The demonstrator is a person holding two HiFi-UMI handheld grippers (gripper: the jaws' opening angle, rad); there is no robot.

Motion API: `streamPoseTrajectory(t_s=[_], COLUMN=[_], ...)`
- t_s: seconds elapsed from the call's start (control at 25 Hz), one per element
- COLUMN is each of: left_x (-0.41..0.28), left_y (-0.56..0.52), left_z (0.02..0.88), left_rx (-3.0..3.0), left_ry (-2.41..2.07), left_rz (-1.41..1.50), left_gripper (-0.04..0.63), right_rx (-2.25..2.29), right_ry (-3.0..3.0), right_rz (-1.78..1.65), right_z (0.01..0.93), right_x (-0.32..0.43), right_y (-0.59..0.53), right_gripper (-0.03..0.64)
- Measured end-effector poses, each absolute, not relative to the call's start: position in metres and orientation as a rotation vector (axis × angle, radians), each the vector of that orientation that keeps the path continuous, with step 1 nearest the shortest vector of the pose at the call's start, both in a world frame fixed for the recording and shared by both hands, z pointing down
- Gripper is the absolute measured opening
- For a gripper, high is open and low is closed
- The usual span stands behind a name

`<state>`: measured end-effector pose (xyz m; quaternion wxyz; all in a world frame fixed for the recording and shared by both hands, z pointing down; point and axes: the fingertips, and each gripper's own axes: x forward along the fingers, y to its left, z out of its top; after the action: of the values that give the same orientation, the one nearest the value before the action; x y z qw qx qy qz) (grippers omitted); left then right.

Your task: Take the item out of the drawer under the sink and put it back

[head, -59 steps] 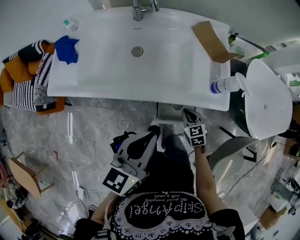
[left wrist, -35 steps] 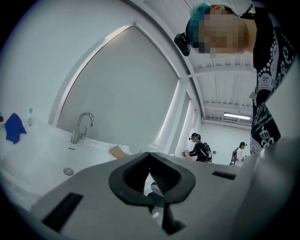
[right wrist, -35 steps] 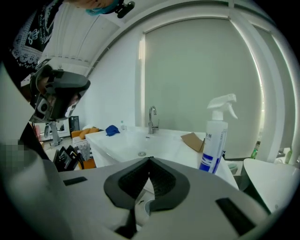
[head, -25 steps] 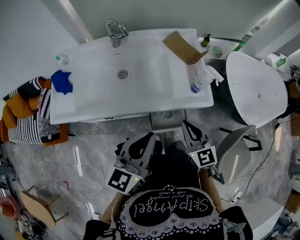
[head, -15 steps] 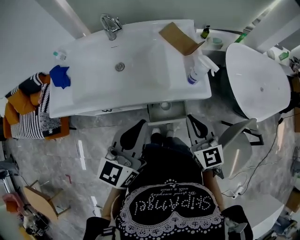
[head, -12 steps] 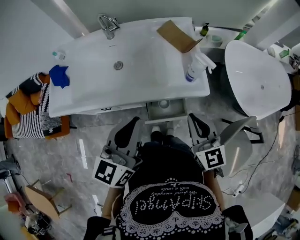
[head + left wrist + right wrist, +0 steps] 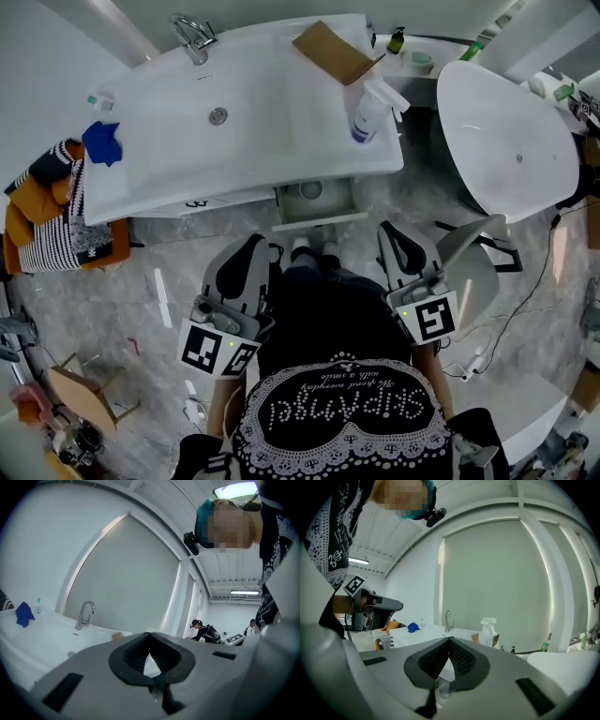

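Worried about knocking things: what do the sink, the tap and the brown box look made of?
Sink: white, smooth, glossy, likely ceramic or cast resin. Tap: bright reflective curve, probably chromed metal. Box: matt brown with an open flap, looks like cardboard.

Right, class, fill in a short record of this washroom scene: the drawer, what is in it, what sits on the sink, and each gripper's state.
drawer: open, under the sink front edge
in drawer: one round item
on sink: blue cloth, spray bottle, cardboard piece
left gripper: jaws together, empty, short of the drawer
right gripper: jaws together, empty, short of the drawer
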<state>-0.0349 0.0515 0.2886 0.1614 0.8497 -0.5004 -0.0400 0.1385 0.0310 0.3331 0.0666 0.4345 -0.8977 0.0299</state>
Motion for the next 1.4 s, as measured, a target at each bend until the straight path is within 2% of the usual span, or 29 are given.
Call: streamPoseTrajectory(t_s=[0.64,1.4], left_x=[-0.03,-0.042], left_y=[0.087,0.094], left_z=[0.299,0.298], left_rx=[2.381,2.359], left_ry=[-1.457,-1.54], left_rz=[-0.12,-0.133], left_gripper=[0.005,0.005], right_rx=[1.234,1.171], right_ry=[-2.689,-2.72], right_rz=[0.217,0.166], right_z=[0.352,0.348], right_x=[0.141,0.137], right_y=[0.066,0.071], right_gripper=[0.018,0.018])
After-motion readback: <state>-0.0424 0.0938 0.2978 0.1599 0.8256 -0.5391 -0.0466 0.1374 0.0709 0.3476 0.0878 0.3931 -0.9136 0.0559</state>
